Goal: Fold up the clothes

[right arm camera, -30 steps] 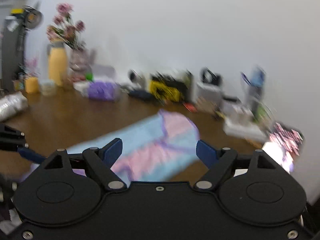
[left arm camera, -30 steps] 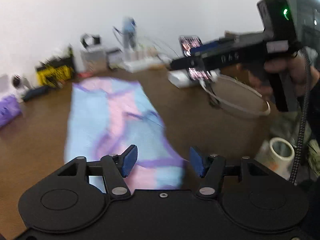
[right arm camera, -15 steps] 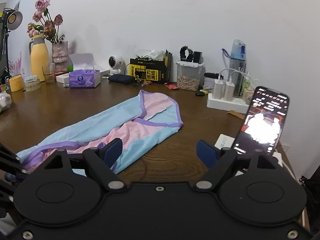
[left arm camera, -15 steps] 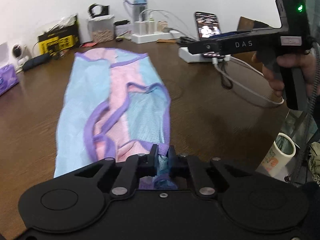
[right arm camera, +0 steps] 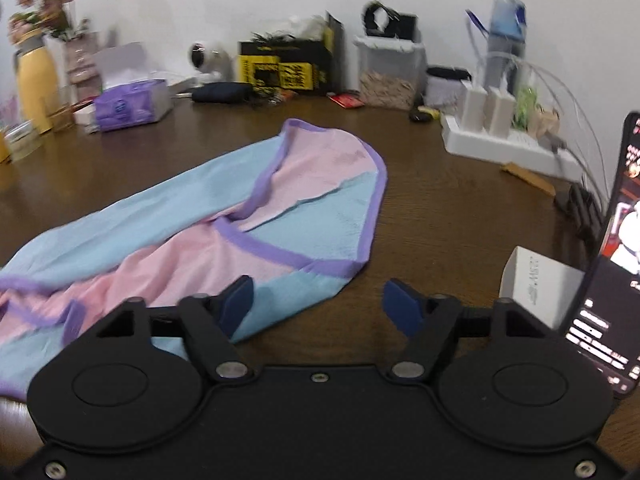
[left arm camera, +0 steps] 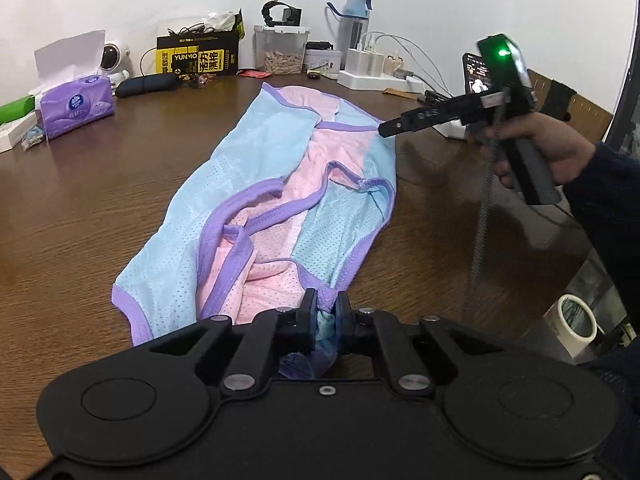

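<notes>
A light blue and pink mesh garment point(left arm camera: 276, 184) with purple trim lies lengthwise on the brown wooden table point(left arm camera: 100, 184). My left gripper point(left arm camera: 323, 322) is shut on the garment's near purple-trimmed corner. The garment also shows in the right wrist view point(right arm camera: 240, 224). My right gripper point(right arm camera: 318, 306) is open and empty, low over the garment's far right edge. In the left wrist view the right gripper point(left arm camera: 390, 127) reaches in from the right, held by a hand, with its tip over the garment's far hem.
Along the back wall stand a purple tissue pack point(left arm camera: 76, 106), a yellow-black box point(left arm camera: 198, 56), a clear container point(left arm camera: 282, 50), a water bottle point(left arm camera: 356, 20) and a white power strip point(right arm camera: 504, 144). A lit phone point(right arm camera: 612, 264) stands right. A tape roll point(left arm camera: 576, 328) lies past the table edge.
My left gripper closed on the garment's near corner and still holds it. My right gripper came down and forward to the garment's far right edge, still open.
</notes>
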Demonstrator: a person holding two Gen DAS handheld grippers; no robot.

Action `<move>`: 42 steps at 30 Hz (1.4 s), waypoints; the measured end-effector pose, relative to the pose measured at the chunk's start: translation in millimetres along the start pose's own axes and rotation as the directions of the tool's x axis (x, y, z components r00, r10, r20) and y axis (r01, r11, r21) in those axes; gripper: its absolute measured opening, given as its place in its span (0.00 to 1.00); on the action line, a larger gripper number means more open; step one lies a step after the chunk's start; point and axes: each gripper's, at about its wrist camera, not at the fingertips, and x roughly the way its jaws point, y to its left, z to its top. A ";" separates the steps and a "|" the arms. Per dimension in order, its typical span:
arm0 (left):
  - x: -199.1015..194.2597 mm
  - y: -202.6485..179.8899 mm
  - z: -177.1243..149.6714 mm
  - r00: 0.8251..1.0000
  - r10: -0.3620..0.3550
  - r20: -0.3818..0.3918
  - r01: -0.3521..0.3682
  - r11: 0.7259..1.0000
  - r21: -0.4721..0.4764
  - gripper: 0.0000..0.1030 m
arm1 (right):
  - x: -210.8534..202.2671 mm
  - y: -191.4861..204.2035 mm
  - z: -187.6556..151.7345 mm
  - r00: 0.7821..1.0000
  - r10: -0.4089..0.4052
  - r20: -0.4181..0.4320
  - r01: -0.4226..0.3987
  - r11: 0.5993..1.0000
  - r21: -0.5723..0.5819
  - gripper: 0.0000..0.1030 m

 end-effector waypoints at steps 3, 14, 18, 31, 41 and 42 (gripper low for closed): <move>1.4 4.6 0.7 1.000 -0.025 0.006 0.025 1.000 -0.015 0.08 | 13.2 -1.8 3.5 1.000 -0.003 -0.008 0.003 1.000 0.017 0.43; -20.1 32.3 1.8 0.988 -0.031 0.148 0.054 0.986 -0.156 0.05 | 11.2 9.7 40.2 0.999 0.015 0.045 -0.016 1.000 0.019 0.06; -27.0 52.1 -0.6 0.985 0.025 0.171 0.018 0.969 -0.246 0.05 | 27.9 41.6 84.8 0.998 0.046 0.051 -0.042 0.996 -0.081 0.06; -55.2 72.9 5.0 0.965 0.127 0.228 -0.056 0.953 -0.298 0.51 | 48.0 74.5 104.6 0.995 -0.051 0.085 0.073 0.957 -0.281 0.70; -0.4 90.5 19.3 0.988 0.123 0.091 -0.112 0.986 -0.123 0.54 | -46.0 107.5 35.5 0.987 0.143 0.068 -0.105 0.913 -0.395 0.76; 3.2 91.6 18.4 0.990 0.120 0.074 -0.111 0.986 -0.121 0.53 | -50.6 120.6 22.6 0.981 0.192 0.034 -0.158 0.887 -0.433 0.76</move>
